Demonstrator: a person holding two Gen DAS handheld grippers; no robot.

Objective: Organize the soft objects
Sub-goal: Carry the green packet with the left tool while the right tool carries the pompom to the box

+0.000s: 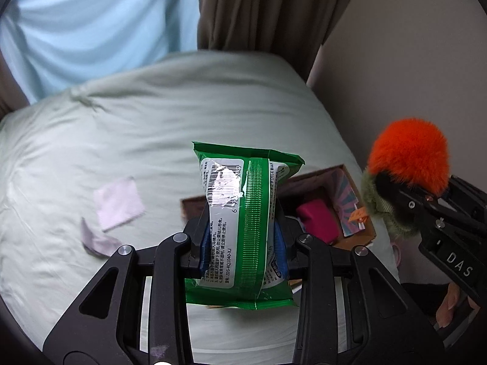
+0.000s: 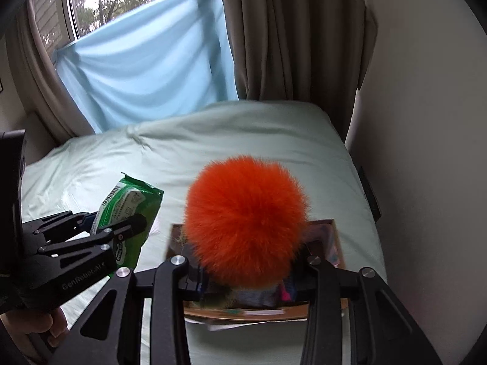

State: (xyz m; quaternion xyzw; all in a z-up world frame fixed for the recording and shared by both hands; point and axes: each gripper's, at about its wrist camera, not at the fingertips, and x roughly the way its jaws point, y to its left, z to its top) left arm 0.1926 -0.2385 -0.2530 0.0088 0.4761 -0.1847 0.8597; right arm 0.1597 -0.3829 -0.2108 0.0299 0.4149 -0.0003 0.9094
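Note:
My left gripper [image 1: 242,243] is shut on a green pack of wet wipes [image 1: 240,188], held upright above the pale green bed. Just behind it lies an open cardboard box [image 1: 360,234] with a pink soft item [image 1: 318,222] inside. At the right edge of this view my right gripper [image 1: 395,194] is shut on a fluffy orange and green plush toy [image 1: 408,155]. In the right wrist view the plush toy [image 2: 246,222] fills the right gripper [image 2: 249,276] and hangs over the box [image 2: 243,313]. The left gripper [image 2: 115,222] with the wipes pack [image 2: 134,200] is to the left of it.
Two lilac cloth pieces [image 1: 118,203] [image 1: 97,240] lie on the bed sheet [image 1: 152,127] left of the box. A light blue cloth [image 2: 146,70] and brown curtains [image 2: 289,30] hang behind the bed. A wall runs along the right. A person's hand [image 2: 51,325] holds the left gripper.

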